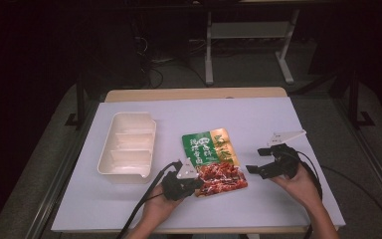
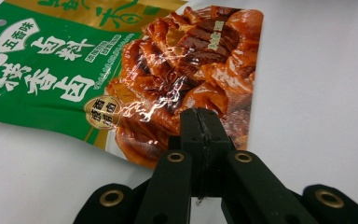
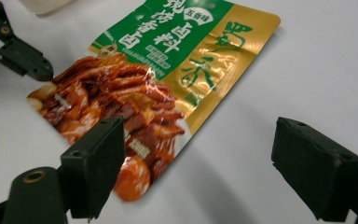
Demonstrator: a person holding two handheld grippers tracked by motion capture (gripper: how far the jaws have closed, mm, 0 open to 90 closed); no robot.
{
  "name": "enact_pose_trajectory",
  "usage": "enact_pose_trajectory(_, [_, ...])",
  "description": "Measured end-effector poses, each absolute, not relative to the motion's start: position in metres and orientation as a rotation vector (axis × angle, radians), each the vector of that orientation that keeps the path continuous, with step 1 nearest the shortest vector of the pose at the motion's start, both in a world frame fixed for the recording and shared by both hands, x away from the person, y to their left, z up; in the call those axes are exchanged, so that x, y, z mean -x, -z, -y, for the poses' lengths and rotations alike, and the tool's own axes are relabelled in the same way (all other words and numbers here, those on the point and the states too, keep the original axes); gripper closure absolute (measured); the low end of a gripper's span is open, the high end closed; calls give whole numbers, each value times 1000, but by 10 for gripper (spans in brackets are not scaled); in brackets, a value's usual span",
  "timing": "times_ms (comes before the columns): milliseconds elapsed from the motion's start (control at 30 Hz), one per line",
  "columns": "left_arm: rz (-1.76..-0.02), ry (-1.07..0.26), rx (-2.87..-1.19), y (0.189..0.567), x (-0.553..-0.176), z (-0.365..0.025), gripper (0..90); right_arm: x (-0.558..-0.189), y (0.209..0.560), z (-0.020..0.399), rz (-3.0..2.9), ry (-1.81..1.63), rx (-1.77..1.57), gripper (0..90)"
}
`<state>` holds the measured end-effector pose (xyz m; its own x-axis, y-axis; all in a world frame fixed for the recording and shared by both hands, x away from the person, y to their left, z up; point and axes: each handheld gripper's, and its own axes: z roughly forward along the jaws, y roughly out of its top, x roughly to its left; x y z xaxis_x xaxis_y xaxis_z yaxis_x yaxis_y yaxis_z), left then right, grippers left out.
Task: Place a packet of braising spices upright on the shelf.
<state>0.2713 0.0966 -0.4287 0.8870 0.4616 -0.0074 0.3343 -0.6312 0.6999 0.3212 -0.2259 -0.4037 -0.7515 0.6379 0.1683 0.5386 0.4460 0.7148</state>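
The left gripper is pinching its jaws together on the near edge of a food pouch, at the corner printed with braised meat; in the left gripper view the two black pads are meeting flat against each other with the foil edge between them. The right gripper is hovering just right of the pouch, jaws spread wide and gripping nothing — in the right gripper view the pouch is lying between and beyond them. The one pouch is resting flat near the table's middle, its long axis running away from the person, green and gold end far, meat picture near. One cream tray with three compartments is sitting to its left, apart. The pouch's small print is too blurred to read.
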Motion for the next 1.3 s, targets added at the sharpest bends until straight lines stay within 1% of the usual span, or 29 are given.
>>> enact_pose_trajectory(333, [-614, -202, -2391, 439, -279, -87, 900, -359, 403, 195, -2643, -1105, -990, 177])
enact_pose_trajectory(467, [-629, -193, -2393, 439, -279, -86, 900, -370, 405, 190, -2647, -1109, -1002, 179])
enact_pose_trajectory(633, [-618, -214, -2408, 438, -278, -84, 900, -386, 405, 180, -2637, -1129, -1010, 187])
enact_pose_trajectory(733, [-611, -225, -2413, 439, -277, -84, 900, -397, 407, 174, -2670, -1081, -1045, 184])
enact_pose_trajectory(800, [-611, -227, -2413, 439, -277, -84, 900, -403, 409, 171, -2658, -1090, -1036, 202])
enact_pose_trajectory(867, [-607, -235, -2416, 438, -277, -84, 900, -408, 412, 169, -2650, -1105, -1046, 209])
enact_pose_trajectory(933, [-616, -228, -2408, 439, -276, -83, 900, -416, 415, 166, -2678, -1060, -1093, 197])
enact_pose_trajectory(1067, [-609, -234, -2413, 439, -276, -83, 900, -428, 420, 161, -2671, -1064, -1101, 224])
enact_pose_trajectory(1133, [-610, -232, -2411, 439, -276, -83, 900, -430, 421, 161, -2672, -1066, -1112, 222])
enact_pose_trajectory(1167, [-607, -232, -2410, 439, -276, -84, 900, -438, 425, 160, -2703, -1039, -1150, 213])
enact_pose_trajectory(1300, [-601, -234, -2412, 439, -276, -84, 900, -443, 428, 156, -2706, -1035, -1163, 222])
